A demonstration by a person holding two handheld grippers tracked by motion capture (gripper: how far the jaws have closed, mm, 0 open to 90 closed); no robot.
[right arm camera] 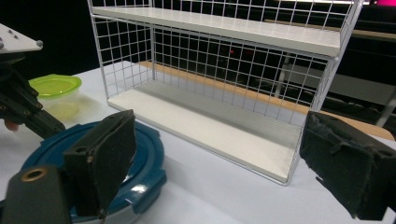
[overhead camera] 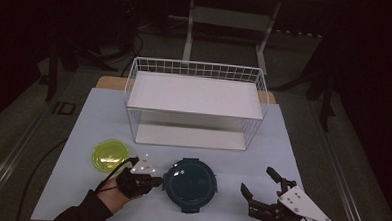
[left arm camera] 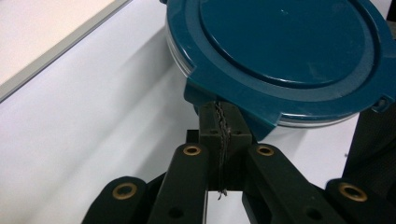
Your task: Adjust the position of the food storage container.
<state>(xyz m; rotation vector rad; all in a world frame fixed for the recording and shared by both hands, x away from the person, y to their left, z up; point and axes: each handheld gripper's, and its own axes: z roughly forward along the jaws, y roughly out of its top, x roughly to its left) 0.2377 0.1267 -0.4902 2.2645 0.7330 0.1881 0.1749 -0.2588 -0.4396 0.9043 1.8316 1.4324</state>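
A round container with a dark teal lid point(overhead camera: 189, 184) point(left arm camera: 285, 51) point(right arm camera: 140, 154) stands on the white table near the front. My left gripper point(overhead camera: 156, 180) point(left arm camera: 219, 109) lies at its left side. Its jaws are shut flat on each other, and their tips meet a clip tab at the lid's rim. I cannot tell whether anything is pinched there. My right gripper point(overhead camera: 257, 180) point(right arm camera: 219, 140) rests to the right of the container, apart from it, open wide with nothing between its pads. A small container with a yellow-green lid point(overhead camera: 110, 154) point(right arm camera: 53, 86) sits left of the teal one.
A white wire rack with two shelves point(overhead camera: 194, 103) point(right arm camera: 224, 28) stands behind the containers at mid-table, its open side toward me. The white table top point(overhead camera: 83, 130) ends a little in front of the grippers. Dark floor and stand legs lie beyond the table.
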